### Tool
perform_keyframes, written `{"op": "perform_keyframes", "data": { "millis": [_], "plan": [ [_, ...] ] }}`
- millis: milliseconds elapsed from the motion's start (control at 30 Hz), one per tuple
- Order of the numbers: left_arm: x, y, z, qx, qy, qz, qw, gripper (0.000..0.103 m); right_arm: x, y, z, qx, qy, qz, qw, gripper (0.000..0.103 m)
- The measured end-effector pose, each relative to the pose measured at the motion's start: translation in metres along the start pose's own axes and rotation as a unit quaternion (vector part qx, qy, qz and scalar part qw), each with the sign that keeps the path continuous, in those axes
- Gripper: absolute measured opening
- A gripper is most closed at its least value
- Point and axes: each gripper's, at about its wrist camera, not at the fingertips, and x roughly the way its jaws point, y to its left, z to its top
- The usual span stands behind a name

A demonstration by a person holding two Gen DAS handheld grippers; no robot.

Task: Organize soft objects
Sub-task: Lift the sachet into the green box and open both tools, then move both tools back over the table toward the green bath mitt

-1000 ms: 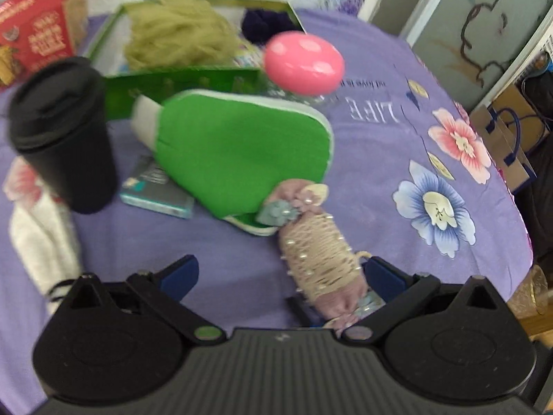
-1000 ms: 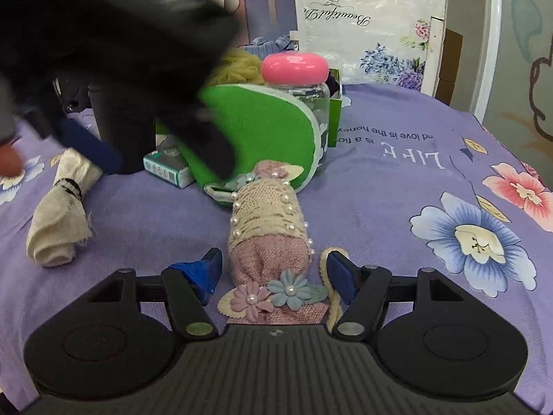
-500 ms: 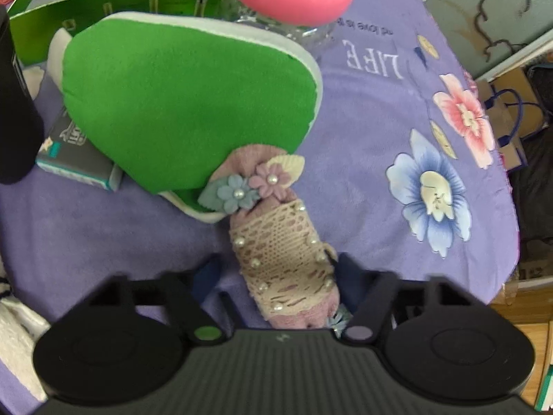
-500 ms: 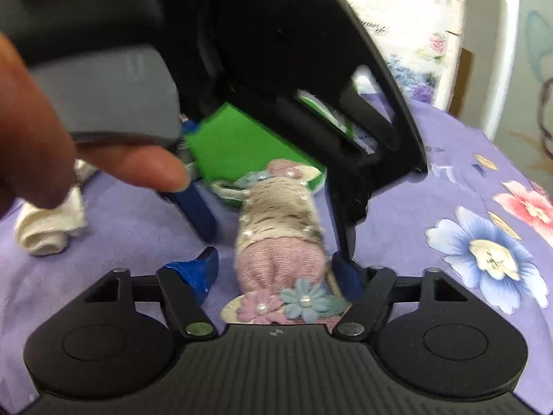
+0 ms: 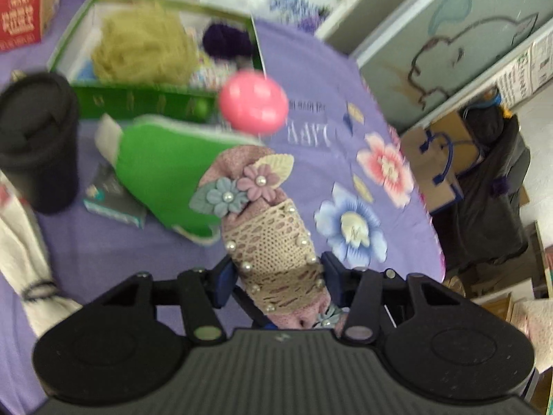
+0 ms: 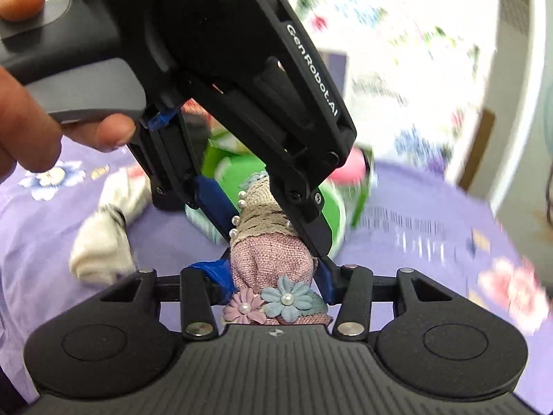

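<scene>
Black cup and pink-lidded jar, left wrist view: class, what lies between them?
In the left wrist view, the green mitt lies between the black cup and the pink-lidded jar, propped on a small teal box.

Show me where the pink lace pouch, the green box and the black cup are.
pink lace pouch (image 5: 273, 242), left wrist view, on its lace band.
green box (image 5: 138, 103), left wrist view, on its front wall.
black cup (image 5: 38, 138), left wrist view, on its side below the lid.

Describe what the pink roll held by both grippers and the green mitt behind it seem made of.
Pink roll: coarse matte woven fabric, cream lace band, pearl-like beads, felt-looking flowers. Green mitt: soft fuzzy cloth, probably fleece or microfibre, with white edging; blur hides its weave.
</scene>
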Motion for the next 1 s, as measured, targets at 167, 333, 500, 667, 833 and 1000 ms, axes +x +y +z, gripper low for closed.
{"op": "perform_keyframes", "data": {
  "millis": [167, 333, 500, 667, 833, 1000],
  "plan": [
    [-0.038, 0.004, 0.073, -0.003, -0.053, 0.017, 0.9984, 0.052, 0.025, -0.013, 0.064, -0.07, -0.039, 0.024, 0.997, 0.032],
    [-0.03, -0.001, 0.157, 0.008, -0.089, 0.044, 0.995, 0.052, 0.085, -0.052, 0.132, -0.102, -0.038, 0.052, 0.993, 0.032],
    [0.01, 0.004, 0.211, 0.018, -0.085, 0.081, 0.9929, 0.062, 0.156, -0.092, 0.165, -0.103, -0.003, 0.069, 0.992, 0.033],
    [0.031, 0.028, 0.23, 0.021, -0.107, 0.145, 0.9834, 0.101, 0.207, -0.106, 0.155, -0.096, 0.047, 0.058, 0.993, 0.036],
    [0.019, 0.054, 0.223, -0.024, -0.111, 0.12, 0.9862, 0.101, 0.202, -0.12, 0.149, -0.067, 0.016, 0.037, 0.997, 0.037],
    [-0.014, 0.053, 0.194, -0.017, -0.128, 0.122, 0.984, 0.101, 0.163, -0.126, 0.155, -0.033, -0.022, 0.024, 0.999, 0.038]
  ]
}}
